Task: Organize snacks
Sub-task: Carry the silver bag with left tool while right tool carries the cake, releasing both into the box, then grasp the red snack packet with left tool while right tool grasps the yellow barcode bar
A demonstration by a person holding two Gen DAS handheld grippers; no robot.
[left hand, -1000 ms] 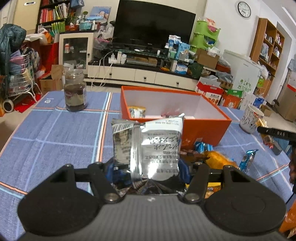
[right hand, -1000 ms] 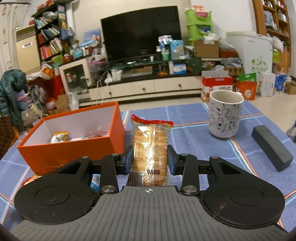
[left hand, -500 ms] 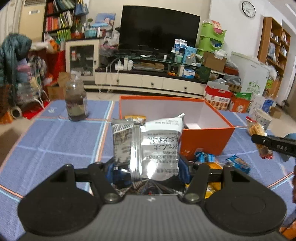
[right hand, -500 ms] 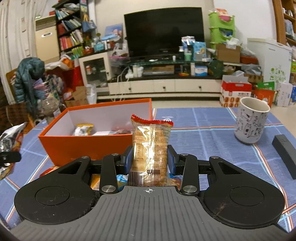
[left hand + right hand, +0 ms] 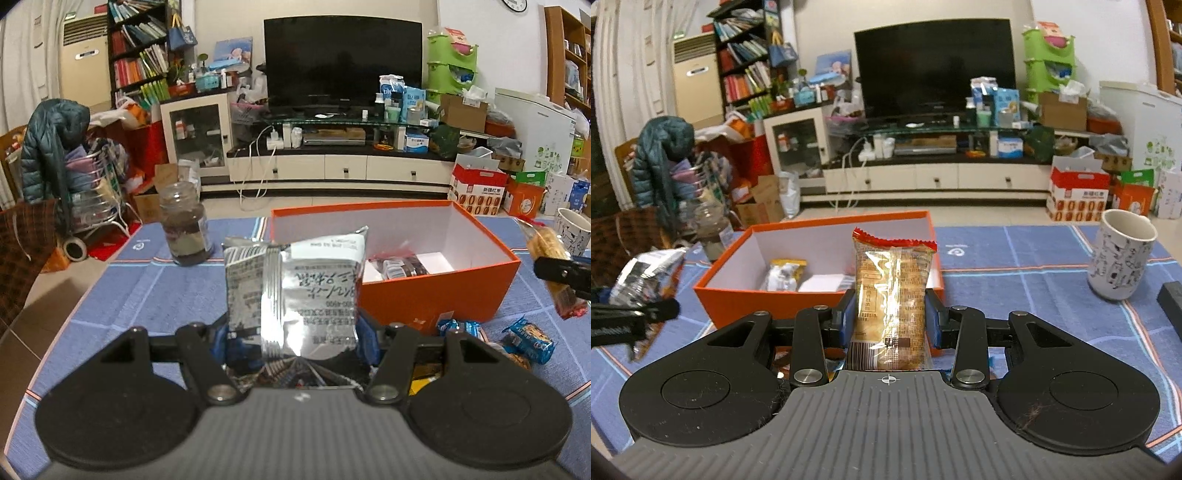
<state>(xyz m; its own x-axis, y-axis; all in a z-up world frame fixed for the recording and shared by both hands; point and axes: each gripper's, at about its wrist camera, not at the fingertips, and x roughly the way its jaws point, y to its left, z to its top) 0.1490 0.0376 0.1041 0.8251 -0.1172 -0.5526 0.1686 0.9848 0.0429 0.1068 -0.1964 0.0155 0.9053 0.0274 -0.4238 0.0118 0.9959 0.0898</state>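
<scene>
Above the blue tablecloth (image 5: 122,280), left gripper (image 5: 295,332) pinches a silver packet (image 5: 299,291); right gripper (image 5: 890,317) pinches a clear biscuit packet (image 5: 892,291). Orange box (image 5: 436,295) sits at 1 o'clock of the left gripper, 11 o'clock of the right.

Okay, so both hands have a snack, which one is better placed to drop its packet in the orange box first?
Probably the right. Its clear biscuit packet sits right in front of the orange box, overlapping the near wall. The left's silver packet looks further back, off the box's left corner.
</scene>
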